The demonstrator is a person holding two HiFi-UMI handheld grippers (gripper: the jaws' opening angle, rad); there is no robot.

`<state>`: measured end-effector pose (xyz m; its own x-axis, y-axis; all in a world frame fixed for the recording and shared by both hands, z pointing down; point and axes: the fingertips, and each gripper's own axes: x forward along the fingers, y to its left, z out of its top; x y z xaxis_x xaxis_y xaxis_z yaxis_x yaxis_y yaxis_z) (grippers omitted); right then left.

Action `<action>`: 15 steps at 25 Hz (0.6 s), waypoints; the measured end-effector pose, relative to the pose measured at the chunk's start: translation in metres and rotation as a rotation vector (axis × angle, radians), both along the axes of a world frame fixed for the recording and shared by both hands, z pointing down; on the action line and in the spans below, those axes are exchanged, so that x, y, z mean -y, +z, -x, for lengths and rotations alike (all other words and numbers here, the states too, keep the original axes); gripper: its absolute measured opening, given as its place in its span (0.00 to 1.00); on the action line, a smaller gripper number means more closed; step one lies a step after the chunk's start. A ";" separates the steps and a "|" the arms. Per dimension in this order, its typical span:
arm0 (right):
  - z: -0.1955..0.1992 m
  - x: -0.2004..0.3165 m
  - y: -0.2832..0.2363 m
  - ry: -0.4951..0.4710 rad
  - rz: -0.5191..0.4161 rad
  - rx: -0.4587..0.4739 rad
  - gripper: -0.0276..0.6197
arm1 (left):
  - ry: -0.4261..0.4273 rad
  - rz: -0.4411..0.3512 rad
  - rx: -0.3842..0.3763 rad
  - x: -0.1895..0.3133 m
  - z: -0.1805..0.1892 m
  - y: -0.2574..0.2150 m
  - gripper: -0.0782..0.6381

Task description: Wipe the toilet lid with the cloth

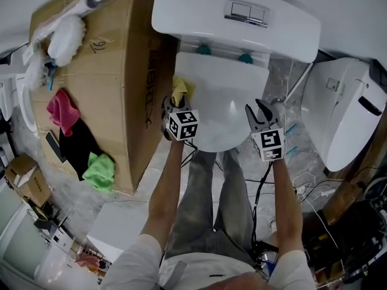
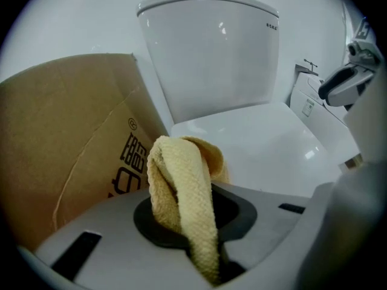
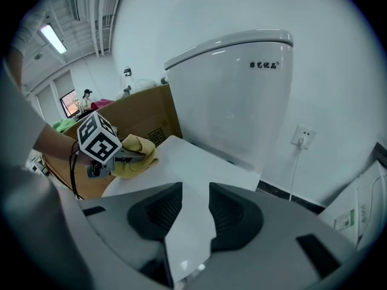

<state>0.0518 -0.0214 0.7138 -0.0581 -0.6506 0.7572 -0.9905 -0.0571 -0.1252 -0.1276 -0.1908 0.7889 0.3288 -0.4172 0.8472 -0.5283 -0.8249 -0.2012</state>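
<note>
Where the head view looks down, the left gripper (image 1: pixel 171 105) has a crumpled yellow woven cloth (image 1: pixel 182 90) at the left edge of the closed white toilet lid (image 1: pixel 225 104), just beside a large brown cardboard box (image 1: pixel 118 77) that crowds that side of the toilet. The right gripper (image 1: pixel 261 112) hangs over the lid's right edge. Behind the lid stands the white cistern (image 1: pixel 236 18). On the box lie a white fluffy brush (image 1: pixel 63 38), a pink rag (image 1: pixel 62 111), a black rag (image 1: pixel 78 147) and a green rag (image 1: pixel 100 170). A second white toilet (image 1: pixel 341 113) stands to the right, well apart.

From the left gripper view, the fingers (image 2: pixel 106 237) are closed on the yellow cloth (image 2: pixel 181 189), whose fold stands up between them and hangs over their front. The cardboard wall (image 2: pixel 66 138) fills the left, the lid (image 2: pixel 260 147) stretches ahead to the right, and the cistern (image 2: pixel 211 53) rises behind.

Through the right gripper view, the fingers (image 3: pixel 160 210) stand partly apart with only the bare lid (image 3: pixel 187 168) showing in the gap; they hold nothing. Across the lid, the left gripper's marker cube (image 3: pixel 100 139) shows with the cloth (image 3: pixel 138 156) at the lid's far edge, the box (image 3: pixel 142 116) close behind it. A white wall socket (image 3: pixel 300 139) sits on the wall right of the cistern (image 3: pixel 242 95).
</note>
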 end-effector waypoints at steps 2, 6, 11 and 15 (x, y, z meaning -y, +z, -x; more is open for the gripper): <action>-0.001 -0.008 0.000 0.011 0.005 0.010 0.28 | 0.015 0.010 0.002 -0.011 -0.005 0.003 0.22; -0.004 -0.023 0.001 0.023 0.006 0.016 0.28 | 0.041 0.024 0.002 -0.028 -0.015 0.006 0.22; -0.010 -0.044 0.002 0.045 0.011 0.023 0.28 | 0.080 0.038 -0.003 -0.049 -0.031 0.008 0.22; -0.016 -0.059 0.003 0.061 0.005 0.025 0.28 | 0.105 0.038 -0.007 -0.065 -0.044 0.008 0.22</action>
